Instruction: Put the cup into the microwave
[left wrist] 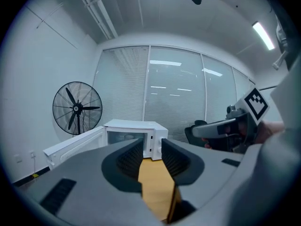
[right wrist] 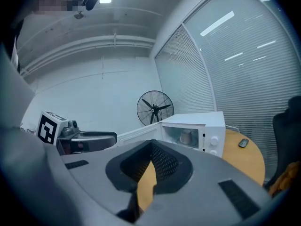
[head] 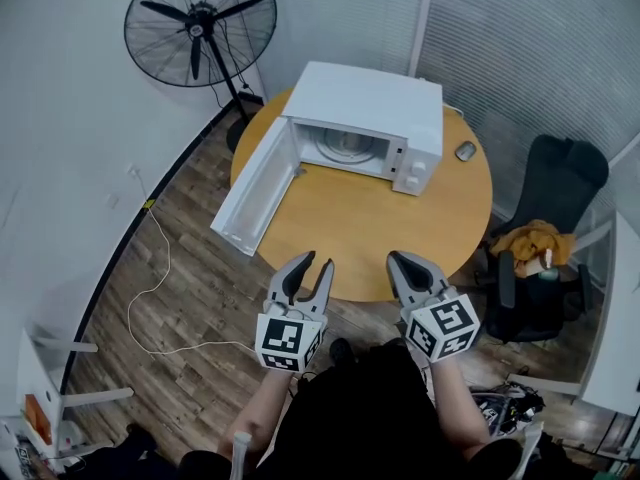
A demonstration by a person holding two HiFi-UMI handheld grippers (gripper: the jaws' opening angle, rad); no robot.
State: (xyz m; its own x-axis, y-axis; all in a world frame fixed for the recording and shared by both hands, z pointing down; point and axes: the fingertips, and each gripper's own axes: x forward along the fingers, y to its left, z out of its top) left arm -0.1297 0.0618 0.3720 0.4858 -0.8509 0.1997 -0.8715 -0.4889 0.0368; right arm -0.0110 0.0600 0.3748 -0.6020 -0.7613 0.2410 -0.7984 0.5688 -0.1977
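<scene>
**Head view.** The left gripper (head: 316, 261) stood wide, with nothing between its jaws. The right gripper (head: 397, 258) had its tips together and was empty. Both hung over the near edge of the table (head: 360, 218). The microwave (head: 370, 98) was well ahead, its door (head: 255, 193) open ahead-left of the left gripper.

**Left gripper view.** Bare tabletop showed between the jaws.

**Right gripper view.** The cup (right wrist: 188, 136) stood inside the cavity, ahead-right of the jaws and apart from both grippers. It was judged light, thin-walled and easily tipped or crushed, so best gripped gently at mid-wall. A small dark object (head: 465, 150) lay beside the microwave. The fan (head: 200, 26) and chair (head: 555, 228) stood off the table. Nothing blocked the approach.
</scene>
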